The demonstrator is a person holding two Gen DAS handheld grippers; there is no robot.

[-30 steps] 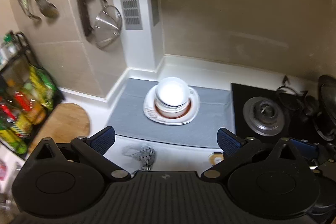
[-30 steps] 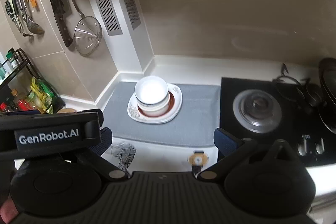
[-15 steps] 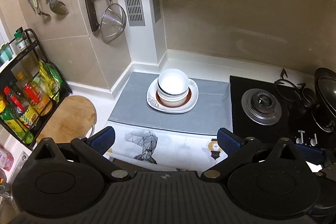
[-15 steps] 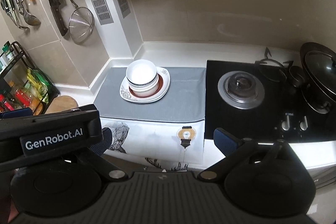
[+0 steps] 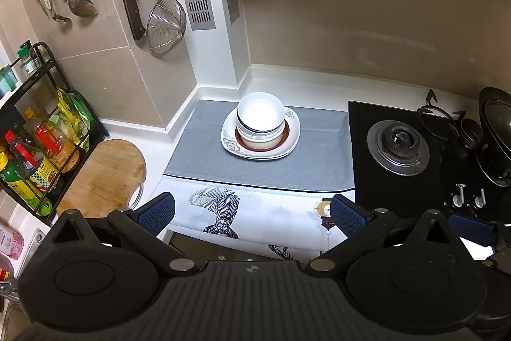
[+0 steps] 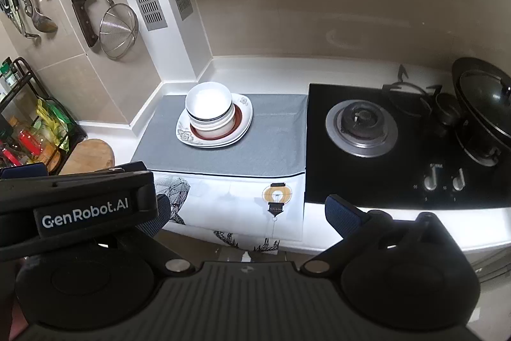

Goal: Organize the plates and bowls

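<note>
White bowls (image 5: 260, 117) are stacked on a brown-rimmed plate (image 5: 285, 136), which lies on white flower-patterned plates (image 5: 230, 143) on a grey mat (image 5: 319, 155). The same stack of bowls (image 6: 209, 104) and patterned plates (image 6: 186, 136) shows in the right wrist view. My left gripper (image 5: 252, 213) is open and empty, well back from the counter edge and in front of the stack. My right gripper (image 6: 247, 213) is open and empty, also back from the counter. The left gripper's body (image 6: 76, 203) covers the right gripper's left finger.
A gas hob (image 5: 397, 147) with a lidded wok (image 6: 485, 104) lies right of the mat. A round wooden board (image 5: 105, 174) and a condiment rack (image 5: 38, 143) stand at the left. Utensils and a strainer (image 5: 166, 26) hang on the wall. A printed cloth (image 5: 255, 213) hangs over the counter front.
Both grippers have pulled back and up from the counter, so the stack looks smaller and farther. Both stay open and empty. The dishes have not moved.
</note>
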